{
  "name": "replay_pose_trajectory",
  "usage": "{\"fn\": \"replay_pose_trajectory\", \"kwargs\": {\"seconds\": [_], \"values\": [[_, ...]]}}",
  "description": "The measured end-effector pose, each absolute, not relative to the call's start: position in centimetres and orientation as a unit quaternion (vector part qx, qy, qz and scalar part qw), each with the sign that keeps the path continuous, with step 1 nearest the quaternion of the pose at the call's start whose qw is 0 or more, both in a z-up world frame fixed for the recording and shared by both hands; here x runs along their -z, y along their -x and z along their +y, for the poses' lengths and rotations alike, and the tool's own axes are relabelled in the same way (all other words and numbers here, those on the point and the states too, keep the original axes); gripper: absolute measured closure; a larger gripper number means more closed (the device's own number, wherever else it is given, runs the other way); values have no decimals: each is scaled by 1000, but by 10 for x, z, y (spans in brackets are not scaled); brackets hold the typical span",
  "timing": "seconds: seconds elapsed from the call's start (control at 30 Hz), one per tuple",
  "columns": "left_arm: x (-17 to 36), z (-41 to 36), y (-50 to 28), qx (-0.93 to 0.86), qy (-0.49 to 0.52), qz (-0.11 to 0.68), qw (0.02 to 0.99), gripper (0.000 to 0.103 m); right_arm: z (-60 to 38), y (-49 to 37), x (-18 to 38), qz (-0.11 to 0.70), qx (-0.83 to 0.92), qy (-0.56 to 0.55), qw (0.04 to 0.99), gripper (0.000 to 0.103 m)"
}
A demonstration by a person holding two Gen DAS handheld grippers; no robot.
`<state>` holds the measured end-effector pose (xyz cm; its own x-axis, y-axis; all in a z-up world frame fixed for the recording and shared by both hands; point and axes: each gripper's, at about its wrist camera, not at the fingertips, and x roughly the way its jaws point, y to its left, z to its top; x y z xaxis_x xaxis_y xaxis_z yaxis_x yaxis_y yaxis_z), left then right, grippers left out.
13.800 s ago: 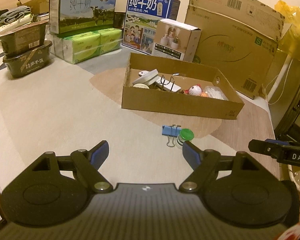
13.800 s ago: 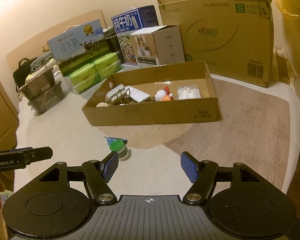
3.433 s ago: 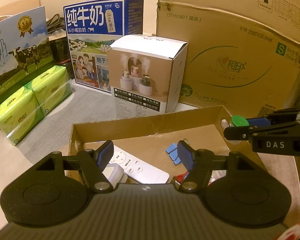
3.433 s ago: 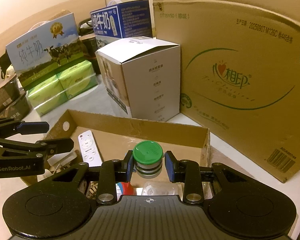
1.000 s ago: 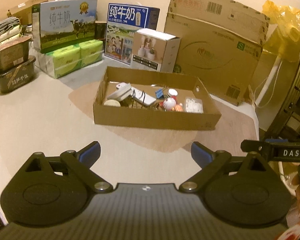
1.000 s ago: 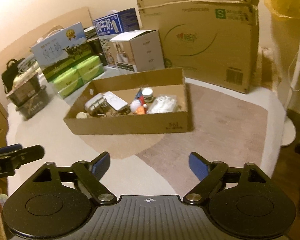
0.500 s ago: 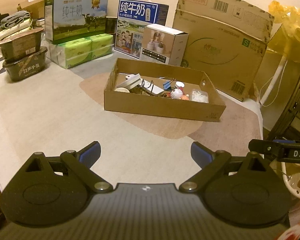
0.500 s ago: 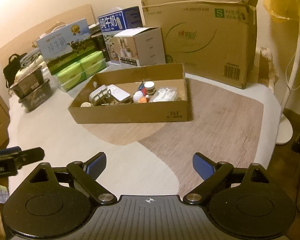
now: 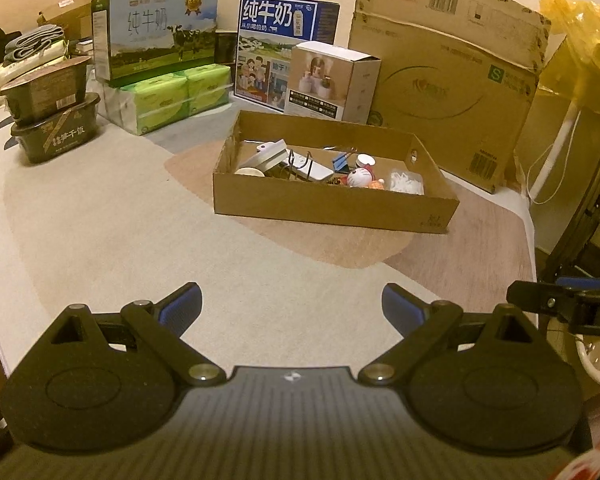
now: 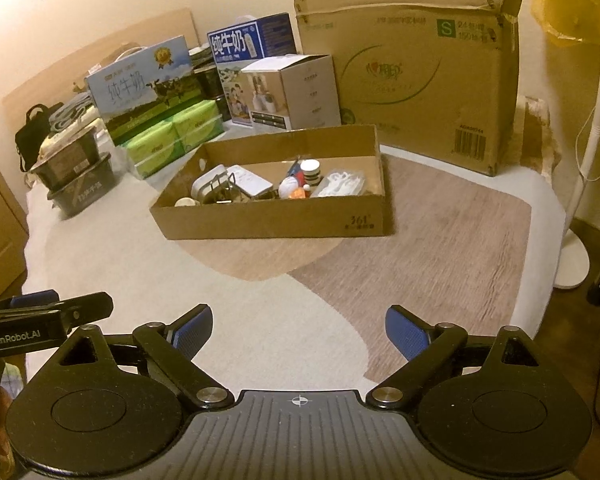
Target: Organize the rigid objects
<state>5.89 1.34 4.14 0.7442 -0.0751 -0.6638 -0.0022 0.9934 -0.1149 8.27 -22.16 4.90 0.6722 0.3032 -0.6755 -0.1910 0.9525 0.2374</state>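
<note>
A shallow cardboard box (image 9: 332,204) (image 10: 276,216) sits mid-table holding several small items: a white remote (image 9: 308,166), a blue binder clip (image 9: 342,162), a round cat figure (image 9: 359,178), a small striped bottle (image 10: 310,172) and a bag of white picks (image 10: 342,184). My left gripper (image 9: 292,306) hangs open and empty over the bare tabletop well in front of the box. Likewise my right gripper (image 10: 298,330) stands open with nothing between its fingers, also short of the box. Each gripper's tip shows at the edge of the other's view.
Behind the box stand a large cardboard carton (image 9: 452,80), a small white product box (image 9: 332,80), two milk cartons (image 9: 156,36), green tissue packs (image 9: 168,100) and stacked dark food tubs (image 9: 52,120). A white fan stand (image 10: 576,256) is off the table's right edge.
Both grippers have drawn back a little from the box, which looks slightly smaller and farther off. Both stay open and empty.
</note>
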Motion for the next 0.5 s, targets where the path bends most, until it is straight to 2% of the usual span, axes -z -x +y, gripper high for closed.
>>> {"fn": "replay_pose_trajectory", "kwargs": {"seconds": [0.5], "values": [[-35,11,-61,20,47,366,929,6,-220,-83,-37,392,-137,-71,907,10]]}}
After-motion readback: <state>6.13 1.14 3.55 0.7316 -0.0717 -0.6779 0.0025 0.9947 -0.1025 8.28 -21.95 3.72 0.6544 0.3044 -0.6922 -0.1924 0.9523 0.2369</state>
